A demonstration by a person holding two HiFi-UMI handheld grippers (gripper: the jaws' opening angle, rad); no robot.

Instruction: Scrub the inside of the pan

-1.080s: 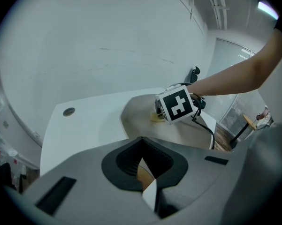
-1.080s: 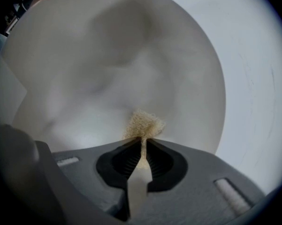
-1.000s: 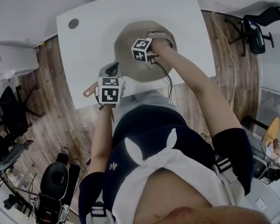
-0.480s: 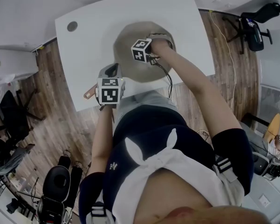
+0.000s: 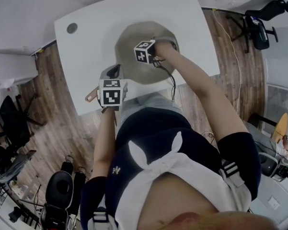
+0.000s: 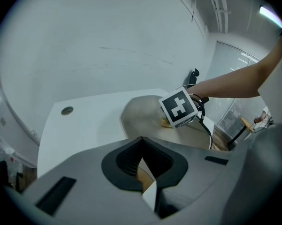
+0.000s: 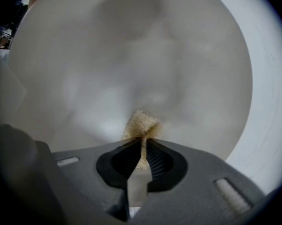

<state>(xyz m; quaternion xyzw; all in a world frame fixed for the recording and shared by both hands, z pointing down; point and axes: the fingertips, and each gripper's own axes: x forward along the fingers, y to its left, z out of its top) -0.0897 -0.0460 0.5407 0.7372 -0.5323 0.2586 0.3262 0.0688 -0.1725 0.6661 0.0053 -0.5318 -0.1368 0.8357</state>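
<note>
A round beige pan (image 5: 134, 37) sits on the white table (image 5: 86, 51); its copper-coloured handle (image 5: 91, 97) points to the near left edge. My left gripper (image 5: 113, 75) is shut on that handle, seen as a tan strip between the jaws (image 6: 143, 173). My right gripper (image 5: 149, 55) points down into the pan and is shut on a small tan sponge (image 7: 141, 124), which presses on the pan's pale inner floor (image 7: 131, 55). From the left gripper view the pan (image 6: 141, 116) lies ahead, with the right gripper's marker cube (image 6: 178, 108) over it.
A round cable hole (image 5: 72, 28) marks the table's far left corner. A black cable (image 5: 173, 83) trails from the right gripper over the near table edge. Office chairs (image 5: 261, 28) stand on the wooden floor around the table.
The right gripper has shifted only slightly inside the pan with the sponge. The left gripper keeps its hold on the handle in the same place.
</note>
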